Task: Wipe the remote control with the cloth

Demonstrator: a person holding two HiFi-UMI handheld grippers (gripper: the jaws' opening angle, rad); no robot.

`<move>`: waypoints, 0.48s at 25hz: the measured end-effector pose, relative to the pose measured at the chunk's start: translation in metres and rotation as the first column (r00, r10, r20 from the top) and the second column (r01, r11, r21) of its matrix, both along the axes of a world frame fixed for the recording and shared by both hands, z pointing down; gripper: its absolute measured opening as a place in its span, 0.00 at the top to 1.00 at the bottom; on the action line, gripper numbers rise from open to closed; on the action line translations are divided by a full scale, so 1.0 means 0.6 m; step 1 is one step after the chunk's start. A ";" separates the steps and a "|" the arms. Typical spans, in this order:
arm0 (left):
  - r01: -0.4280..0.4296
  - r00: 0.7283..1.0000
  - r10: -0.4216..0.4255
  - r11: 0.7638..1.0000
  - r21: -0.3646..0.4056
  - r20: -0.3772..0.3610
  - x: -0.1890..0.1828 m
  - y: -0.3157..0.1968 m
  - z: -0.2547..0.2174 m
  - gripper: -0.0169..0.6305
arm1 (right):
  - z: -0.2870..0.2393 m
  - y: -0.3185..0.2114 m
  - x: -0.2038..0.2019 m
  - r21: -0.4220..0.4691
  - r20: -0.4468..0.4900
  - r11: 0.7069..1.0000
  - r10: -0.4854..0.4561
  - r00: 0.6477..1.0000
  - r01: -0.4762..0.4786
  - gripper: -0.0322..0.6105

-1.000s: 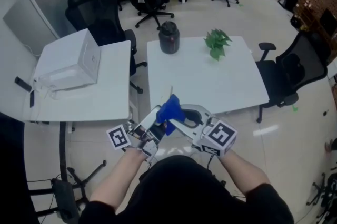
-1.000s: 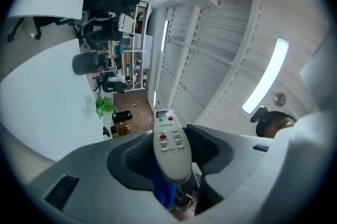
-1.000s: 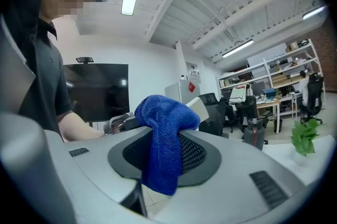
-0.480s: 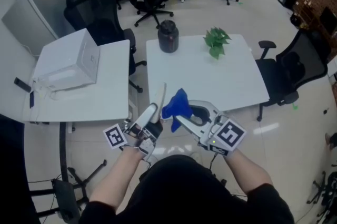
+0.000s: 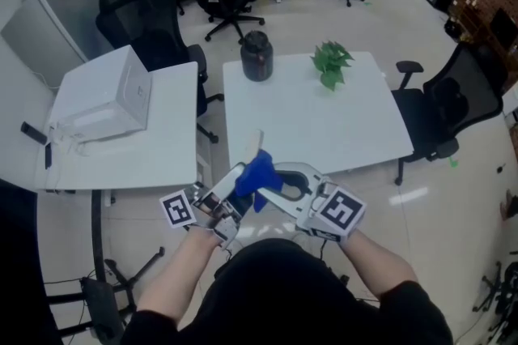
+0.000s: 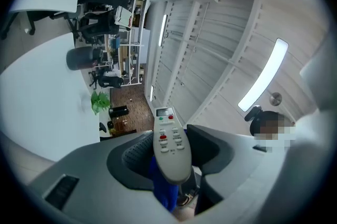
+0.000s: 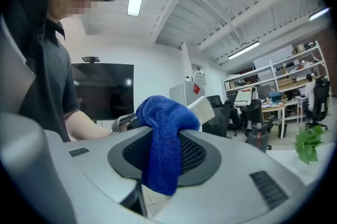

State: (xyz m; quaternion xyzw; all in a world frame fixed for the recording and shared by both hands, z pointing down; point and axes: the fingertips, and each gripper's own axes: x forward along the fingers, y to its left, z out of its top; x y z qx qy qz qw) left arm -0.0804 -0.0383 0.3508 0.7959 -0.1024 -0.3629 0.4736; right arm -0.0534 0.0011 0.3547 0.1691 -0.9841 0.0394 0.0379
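The left table (image 5: 146, 157) carries a white box (image 5: 105, 96). The left gripper (image 5: 233, 188) is held close to the person's body, below the near edge of the middle table (image 5: 324, 133). Its jaws stand moderately wide and are clamped on the lower body of the remote (image 6: 171, 146). The button end projects past the jaws and tilts upward. The cloth (image 5: 257, 172), blue, lies against the remote between the two tools. The right gripper (image 5: 271, 185) has its jaws partly closed and clamped on the cloth, which bunches above them and hangs below them. Its marker cube sits to the right. On the middle table a dark jar (image 5: 258, 56) stands left of a plant (image 5: 332, 64), well apart from the tools. A black chair (image 5: 453, 112) stands at the right
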 end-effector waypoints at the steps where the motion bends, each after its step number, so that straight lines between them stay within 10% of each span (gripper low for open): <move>1: -0.021 1.000 0.021 1.000 0.001 0.015 0.005 0.005 0.004 0.66 | -0.006 -0.009 0.009 0.003 0.009 1.000 0.018 1.000 -0.018 0.76; 8: -0.094 0.985 0.088 0.995 0.036 0.149 0.035 0.034 0.025 0.66 | -0.034 -0.061 0.068 0.004 0.036 0.990 0.143 0.989 -0.143 0.76; 12: 0.016 0.929 -0.054 0.994 0.106 0.367 0.036 0.015 0.052 0.66 | -0.027 -0.066 0.090 0.009 0.029 0.982 0.190 0.981 -0.191 0.76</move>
